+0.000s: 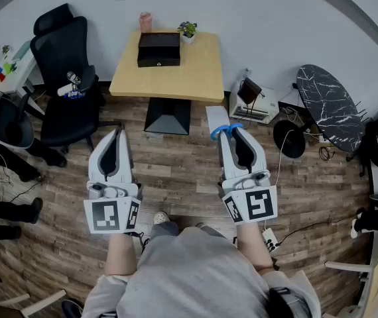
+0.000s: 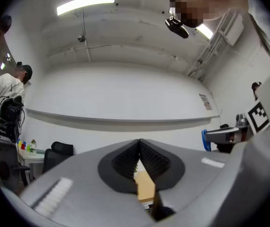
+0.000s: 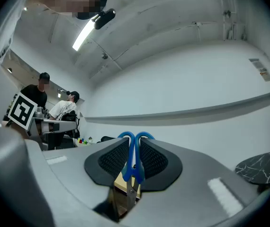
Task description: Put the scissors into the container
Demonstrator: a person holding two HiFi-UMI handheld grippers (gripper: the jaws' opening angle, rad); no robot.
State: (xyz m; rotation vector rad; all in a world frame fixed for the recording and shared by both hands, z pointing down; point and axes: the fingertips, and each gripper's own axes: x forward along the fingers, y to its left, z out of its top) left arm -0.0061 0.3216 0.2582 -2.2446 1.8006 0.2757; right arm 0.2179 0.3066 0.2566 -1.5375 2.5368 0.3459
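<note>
One right hand-held gripper (image 3: 134,143) clamping scissors (image 3: 134,168) lengthwise (blue handles foremost), left hand-held gripper (image 2: 139,142) closed, empty

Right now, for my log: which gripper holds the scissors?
The right gripper: blue-handled scissors sit clamped between its jaws. The left gripper is shut on nothing.

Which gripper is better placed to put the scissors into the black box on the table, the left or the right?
The right gripper: its jaws are shut on the blue-handled scissors. The left gripper is shut with nothing between its jaws. The black container on the table lies ahead of both.
</note>
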